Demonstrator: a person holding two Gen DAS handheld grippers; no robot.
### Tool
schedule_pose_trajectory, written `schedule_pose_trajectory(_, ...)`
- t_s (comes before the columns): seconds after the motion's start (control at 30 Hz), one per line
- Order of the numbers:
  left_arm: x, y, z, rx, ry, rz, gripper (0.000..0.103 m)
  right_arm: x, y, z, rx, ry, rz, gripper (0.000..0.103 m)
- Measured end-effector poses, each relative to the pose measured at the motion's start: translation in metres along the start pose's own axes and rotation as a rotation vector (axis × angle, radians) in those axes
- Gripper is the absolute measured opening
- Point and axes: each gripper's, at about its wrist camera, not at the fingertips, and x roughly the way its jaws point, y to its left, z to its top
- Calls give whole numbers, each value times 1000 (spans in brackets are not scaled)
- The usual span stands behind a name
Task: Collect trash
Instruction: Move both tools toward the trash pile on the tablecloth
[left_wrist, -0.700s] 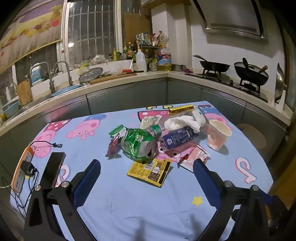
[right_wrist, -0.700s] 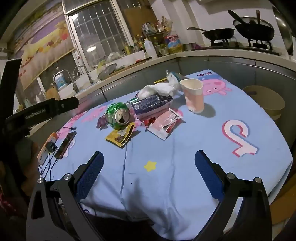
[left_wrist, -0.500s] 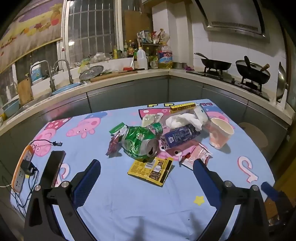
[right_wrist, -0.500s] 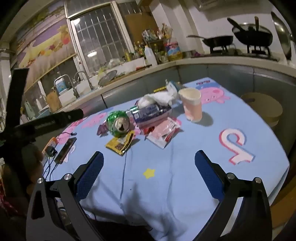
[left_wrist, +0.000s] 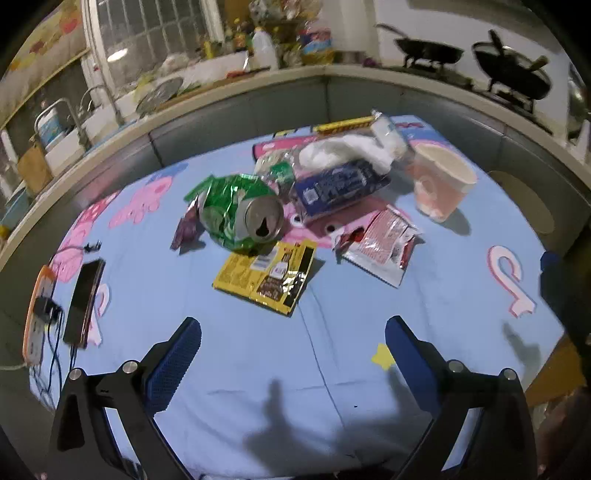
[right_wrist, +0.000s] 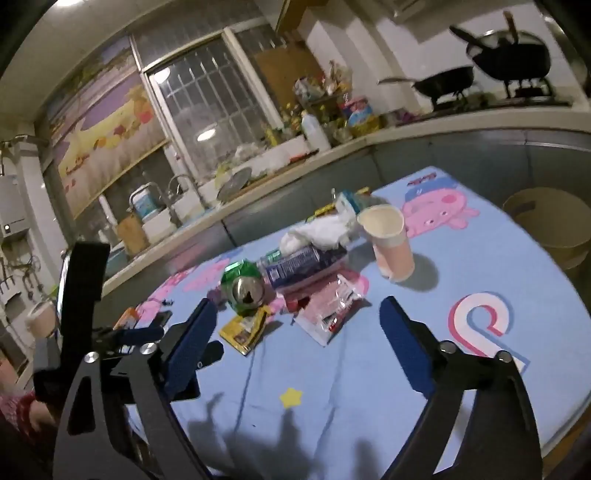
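Observation:
A trash pile lies mid-table on the blue cartoon cloth: a crushed green can, a yellow wrapper, a red and white packet, a dark blue packet, white tissue and a pink paper cup. My left gripper is open and empty, above the cloth just short of the yellow wrapper. My right gripper is open and empty, near the red packet.
A phone and an orange power strip with cables lie at the table's left edge. A round stool stands to the right. Kitchen counter, sink and stove with pans run behind. The left gripper's frame shows left in the right wrist view.
Both grippers have moved forward and lower toward the trash pile, which now looks larger. Both stay open. Nothing on the table has moved.

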Motion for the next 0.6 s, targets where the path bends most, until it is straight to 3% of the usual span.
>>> schedule_pose_trajectory(0.13, 3, -3, 3, -85, 23, 72, 99, 20, -27, 3, 35, 77, 18, 69)
schedule_pose_trajectory(0.33, 22, 13, -3, -227, 148, 91, 95, 51, -39, 5, 29, 208, 90, 69)
schedule_pose_trajectory(0.47, 19, 31, -4, -278, 141, 111, 95, 63, -27, -7, 9, 268, 164, 69)
schedule_pose_trajectory(0.6, 9, 35, 2, -236, 87, 147, 95, 56, -15, -14, 15, 255, 187, 69)
